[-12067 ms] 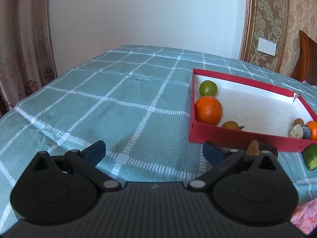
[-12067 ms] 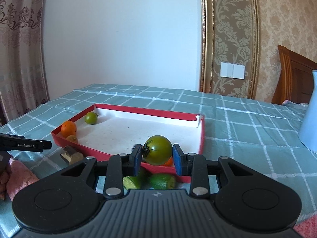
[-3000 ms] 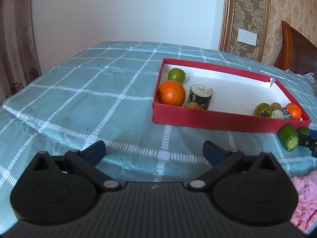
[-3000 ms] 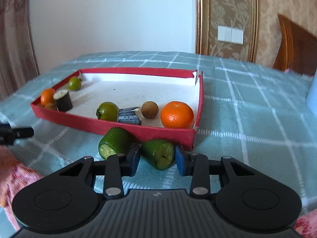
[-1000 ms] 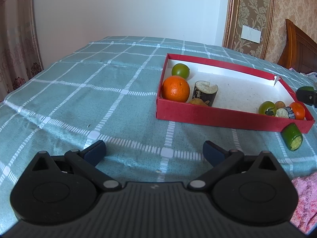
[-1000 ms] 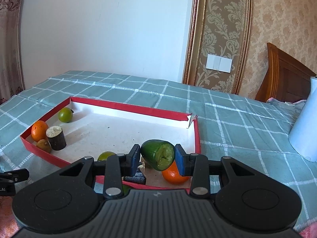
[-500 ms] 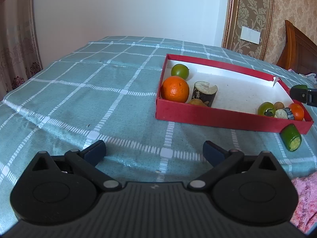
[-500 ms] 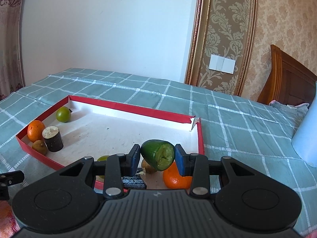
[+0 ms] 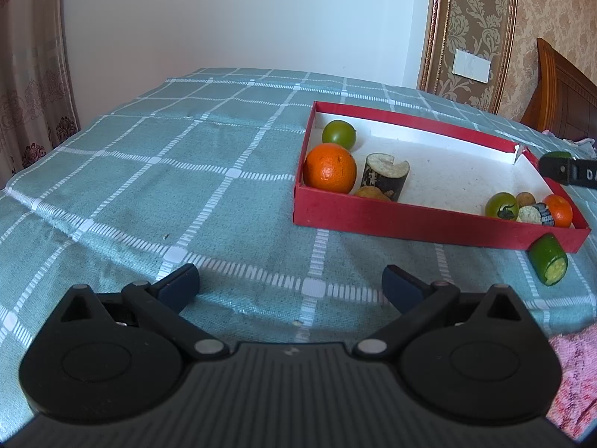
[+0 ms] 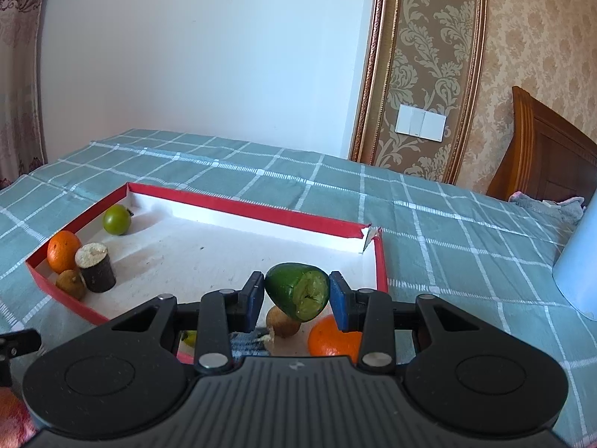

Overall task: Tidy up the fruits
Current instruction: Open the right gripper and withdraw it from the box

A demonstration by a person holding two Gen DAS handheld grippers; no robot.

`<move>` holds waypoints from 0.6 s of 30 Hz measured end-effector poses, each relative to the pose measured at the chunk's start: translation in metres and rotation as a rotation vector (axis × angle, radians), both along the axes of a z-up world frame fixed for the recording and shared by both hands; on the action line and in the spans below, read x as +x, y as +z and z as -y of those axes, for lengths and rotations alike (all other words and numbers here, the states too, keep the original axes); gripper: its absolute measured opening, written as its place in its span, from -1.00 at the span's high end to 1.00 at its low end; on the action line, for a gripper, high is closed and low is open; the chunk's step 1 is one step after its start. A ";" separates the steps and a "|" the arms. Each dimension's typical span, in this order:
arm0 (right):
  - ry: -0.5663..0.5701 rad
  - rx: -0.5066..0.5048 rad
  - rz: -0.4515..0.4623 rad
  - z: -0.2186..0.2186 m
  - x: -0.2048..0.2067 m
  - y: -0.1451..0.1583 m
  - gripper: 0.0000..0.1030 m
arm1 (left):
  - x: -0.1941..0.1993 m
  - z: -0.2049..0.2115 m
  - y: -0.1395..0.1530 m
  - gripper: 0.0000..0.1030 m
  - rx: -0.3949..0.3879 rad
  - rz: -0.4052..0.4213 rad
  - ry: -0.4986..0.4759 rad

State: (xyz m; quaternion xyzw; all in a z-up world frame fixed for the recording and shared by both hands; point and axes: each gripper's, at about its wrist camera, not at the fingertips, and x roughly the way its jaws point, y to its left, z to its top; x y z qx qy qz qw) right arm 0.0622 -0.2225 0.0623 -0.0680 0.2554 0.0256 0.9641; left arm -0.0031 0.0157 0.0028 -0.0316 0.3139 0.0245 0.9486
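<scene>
Checked tablecloth [image 10: 429, 224], right gripper [image 10: 297, 295] tilted down, clamping avocado piece [image 10: 294, 291]

Colours and patterns. Right gripper [image 10: 297, 296]: black body, blue pads, closed upon a dark green cucumber end [image 10: 298, 290] whose cut face is paler yellow-green. Ahead of it, tray [image 10: 246, 205]: red outside, white inside. In the tray's far-left part: green tomato [image 10: 116, 219], orange [image 10: 62, 250], dark brown piece with pale cut top [image 10: 96, 267]. Just beneath the held piece: a second orange [image 10: 333, 337] and a tan-brown small fruit [image 10: 282, 322]. Tablecloth [image 10: 447, 231]: teal with a white check of dashed lines. Left gripper [image 9: 291, 285]: black, dark blue pads. Ahead to its right, green cucumber piece [image 9: 548, 264], pale seeded cut face. Near its right: pink cloth [image 9: 576, 377].
</scene>
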 end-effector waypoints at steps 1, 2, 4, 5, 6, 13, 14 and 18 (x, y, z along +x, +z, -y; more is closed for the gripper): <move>0.001 0.006 -0.006 0.001 0.004 0.000 0.20 | 0.000 0.001 0.000 -1.00 0.000 0.000 0.000; 0.007 0.015 -0.018 0.002 0.007 -0.001 0.10 | 0.000 0.000 0.000 -1.00 0.000 -0.001 0.000; 0.007 0.031 -0.031 0.006 0.011 -0.002 -0.49 | 0.000 0.000 0.000 -1.00 0.000 0.000 0.000; -0.004 0.034 -0.020 0.008 0.009 -0.002 -0.55 | 0.000 0.000 0.000 -1.00 0.000 0.000 0.002; -0.014 0.045 -0.002 0.012 0.004 -0.001 -0.58 | 0.000 0.000 0.000 -1.00 -0.002 0.000 0.003; -0.120 0.181 0.070 0.074 -0.041 -0.005 -0.66 | -0.001 0.000 0.001 -1.00 -0.001 0.004 0.008; -0.154 0.174 0.057 0.083 -0.045 -0.010 -0.66 | -0.001 0.001 0.002 -1.00 0.004 0.010 0.012; -0.251 0.161 -0.027 0.110 -0.051 -0.029 -0.66 | -0.007 0.010 0.006 -1.00 0.048 0.056 0.025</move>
